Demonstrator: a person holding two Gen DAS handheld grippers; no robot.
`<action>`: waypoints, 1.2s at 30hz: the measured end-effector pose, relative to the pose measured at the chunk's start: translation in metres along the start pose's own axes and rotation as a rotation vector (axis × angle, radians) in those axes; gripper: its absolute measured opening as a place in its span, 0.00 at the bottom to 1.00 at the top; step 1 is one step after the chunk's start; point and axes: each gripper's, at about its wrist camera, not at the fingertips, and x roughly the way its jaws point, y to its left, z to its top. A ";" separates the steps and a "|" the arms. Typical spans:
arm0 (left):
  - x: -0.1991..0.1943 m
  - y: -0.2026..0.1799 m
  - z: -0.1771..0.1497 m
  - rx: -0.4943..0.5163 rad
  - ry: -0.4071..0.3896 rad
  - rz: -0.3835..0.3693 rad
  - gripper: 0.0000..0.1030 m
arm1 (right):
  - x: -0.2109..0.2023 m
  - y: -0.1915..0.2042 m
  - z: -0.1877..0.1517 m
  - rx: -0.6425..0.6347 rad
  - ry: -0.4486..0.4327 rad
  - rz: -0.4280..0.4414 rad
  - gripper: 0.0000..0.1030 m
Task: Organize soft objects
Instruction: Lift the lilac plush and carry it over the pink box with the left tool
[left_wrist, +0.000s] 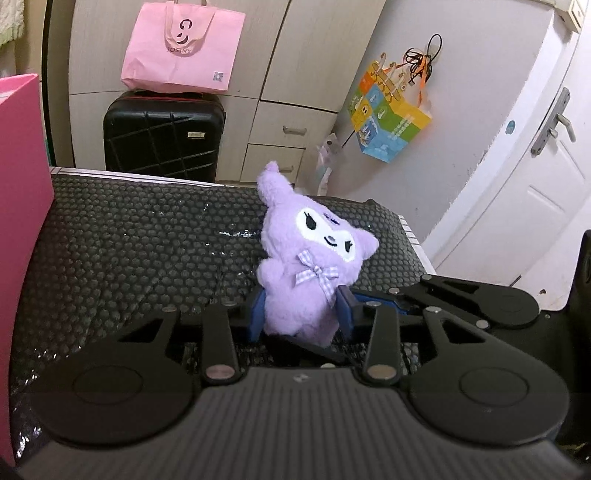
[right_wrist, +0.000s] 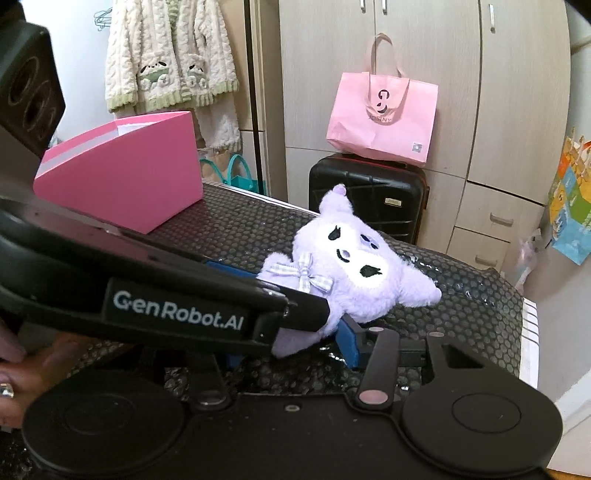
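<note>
Both grippers pinch a purple plush on a bumpy black worktop.

The plush (left_wrist: 312, 266) sits near the right end of the worktop (left_wrist: 129, 240), which is covered in shiny black bubble wrap. The left gripper (left_wrist: 301, 314) squeezes the plush's lower body between its blue pads. The right gripper (right_wrist: 314, 339) comes in from the side and is clamped on the plush's bottom too. A pink box (right_wrist: 122, 177) stands open at the far left of the worktop. Behind it all, a black suitcase (left_wrist: 164, 138) stands on the floor with a pink bag (left_wrist: 183, 48) on top. Beige cupboards (left_wrist: 291, 66) fill the back wall. A colourful bag (left_wrist: 388, 114) hangs beside a white door (left_wrist: 546, 177). A fluffy cream jacket (right_wrist: 170, 55) hangs at the left.
</note>
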 end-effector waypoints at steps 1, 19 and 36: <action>-0.002 -0.001 0.000 0.001 0.002 0.000 0.37 | -0.002 0.001 0.000 0.005 0.000 0.000 0.51; -0.067 -0.008 -0.025 0.030 0.045 -0.081 0.37 | -0.057 0.037 -0.017 -0.022 0.009 -0.015 0.48; -0.153 0.012 -0.064 0.081 0.056 -0.179 0.37 | -0.115 0.112 -0.027 -0.031 0.007 -0.001 0.48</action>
